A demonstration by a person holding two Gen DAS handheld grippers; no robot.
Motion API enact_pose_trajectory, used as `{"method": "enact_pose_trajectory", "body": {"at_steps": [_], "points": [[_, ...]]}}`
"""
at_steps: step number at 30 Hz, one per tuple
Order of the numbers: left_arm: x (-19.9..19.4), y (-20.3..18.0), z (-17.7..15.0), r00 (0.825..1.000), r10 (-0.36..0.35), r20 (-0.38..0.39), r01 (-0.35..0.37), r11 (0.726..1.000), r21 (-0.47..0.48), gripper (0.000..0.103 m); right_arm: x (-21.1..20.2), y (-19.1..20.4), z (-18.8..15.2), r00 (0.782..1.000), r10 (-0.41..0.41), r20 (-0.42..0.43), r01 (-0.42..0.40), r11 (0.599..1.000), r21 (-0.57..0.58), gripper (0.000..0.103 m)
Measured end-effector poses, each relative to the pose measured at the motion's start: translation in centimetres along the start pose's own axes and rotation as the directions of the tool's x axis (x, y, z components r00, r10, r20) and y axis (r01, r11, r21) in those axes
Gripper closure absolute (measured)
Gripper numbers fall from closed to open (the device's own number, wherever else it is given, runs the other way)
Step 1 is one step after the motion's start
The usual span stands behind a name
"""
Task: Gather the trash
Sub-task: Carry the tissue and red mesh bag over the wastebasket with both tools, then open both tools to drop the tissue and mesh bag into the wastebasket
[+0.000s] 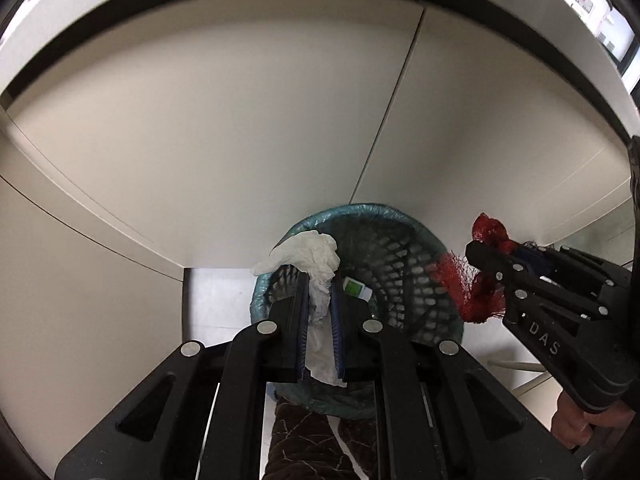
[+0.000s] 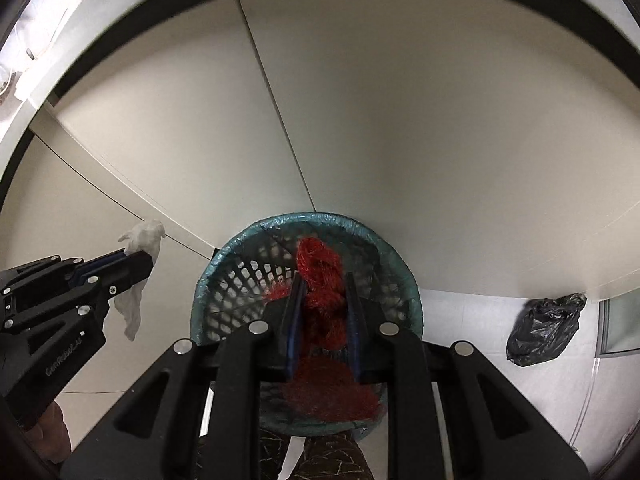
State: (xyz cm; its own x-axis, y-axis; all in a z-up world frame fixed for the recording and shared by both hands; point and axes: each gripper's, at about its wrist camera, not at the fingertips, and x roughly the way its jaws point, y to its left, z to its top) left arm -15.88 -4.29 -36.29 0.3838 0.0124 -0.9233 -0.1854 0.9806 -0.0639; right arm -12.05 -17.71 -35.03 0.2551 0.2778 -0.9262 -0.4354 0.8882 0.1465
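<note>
Two tongs hang over the bin (image 2: 224, 264): my left tongs (image 1: 319, 280) pinch tissue (image 1: 308, 254), my right tongs (image 2: 322, 284) pinch what looks like red netting (image 2: 320, 268).

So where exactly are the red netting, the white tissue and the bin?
red netting (image 2: 322, 280): right wrist view, on the bunched part between the jaws.
white tissue (image 1: 316, 254): left wrist view, on its crumpled top.
bin (image 2: 316, 217): right wrist view, on its far rim.
</note>
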Motion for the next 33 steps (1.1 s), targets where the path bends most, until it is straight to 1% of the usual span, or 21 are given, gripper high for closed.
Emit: {"method": "enact_pose_trajectory", "body": {"at_steps": [5, 9, 13, 15, 17, 18, 20, 21, 22, 23, 29, 32, 33], "points": [[1.4, 0.4, -0.6, 1.000, 0.000, -0.027, 0.000, 1.000, -0.001, 0.094, 1.4, 0.1, -0.6, 1.000, -0.003, -0.020, 0.003, 1.000, 0.000, 0.082], [1.7, 0.3, -1.1, 0.999, -0.002, -0.038, 0.002, 1.000, 0.008, 0.094, 2.0, 0.2, -1.2, 0.999, -0.005, -0.035, 0.005, 1.000, -0.002, 0.081], [1.9, 0.3, -0.6, 0.998, -0.005, -0.055, 0.005, 1.000, 0.004, 0.094, 2.6, 0.0, -1.5, 0.999, 0.007, -0.040, -0.006, 1.000, 0.008, 0.079], [1.6, -0.2, -0.3, 0.999, -0.005, -0.053, 0.005, 1.000, 0.007, 0.094, 2.8, 0.0, -1.6, 0.999, 0.015, -0.046, -0.014, 1.000, 0.014, 0.074], [1.4, -0.2, -0.3, 0.999, -0.006, -0.052, 0.006, 1.000, 0.005, 0.094, 2.7, -0.2, -1.6, 0.999, 0.024, -0.042, -0.023, 0.999, 0.024, 0.061], [1.4, -0.1, -0.3, 0.999, -0.007, -0.052, 0.007, 1.000, 0.003, 0.094, 2.7, -0.2, -1.7, 0.999, 0.023, -0.038, -0.022, 0.999, 0.023, 0.058], [1.4, -0.1, -0.2, 0.999, -0.005, -0.055, 0.005, 1.000, 0.006, 0.094, 2.6, -0.2, -1.7, 0.999, 0.019, -0.030, -0.019, 1.000, 0.018, 0.045], [1.5, -0.1, -0.2, 0.998, -0.002, -0.057, 0.003, 1.000, 0.008, 0.094, 2.6, -0.2, -1.7, 1.000, 0.014, -0.027, -0.014, 1.000, 0.017, 0.042], [1.7, -0.1, -0.3, 0.998, -0.001, -0.058, 0.001, 1.000, 0.010, 0.094, 2.5, -0.2, -1.6, 1.000, 0.003, -0.023, -0.002, 1.000, 0.018, 0.034], [1.8, -0.2, -0.4, 0.998, 0.000, -0.059, 0.001, 1.000, 0.012, 0.094, 2.3, -0.3, -1.6, 1.000, -0.003, -0.018, 0.003, 1.000, 0.020, 0.031], [2.5, -1.0, -0.5, 0.997, -0.003, -0.072, 0.005, 1.000, 0.028, 0.094, 1.1, -1.2, -1.7, 1.000, -0.028, 0.001, 0.028, 0.999, 0.023, 0.022], [3.1, -1.6, -0.6, 0.997, -0.010, -0.079, 0.012, 0.999, 0.033, 0.093, 0.7, -2.0, -1.7, 0.999, -0.049, -0.002, 0.049, 0.998, 0.026, 0.021], [3.3, -1.8, -0.6, 0.997, -0.013, -0.080, 0.015, 0.999, 0.035, 0.089, 0.6, -2.3, -1.7, 0.999, -0.047, -0.003, 0.047, 0.998, 0.030, 0.021]]}}
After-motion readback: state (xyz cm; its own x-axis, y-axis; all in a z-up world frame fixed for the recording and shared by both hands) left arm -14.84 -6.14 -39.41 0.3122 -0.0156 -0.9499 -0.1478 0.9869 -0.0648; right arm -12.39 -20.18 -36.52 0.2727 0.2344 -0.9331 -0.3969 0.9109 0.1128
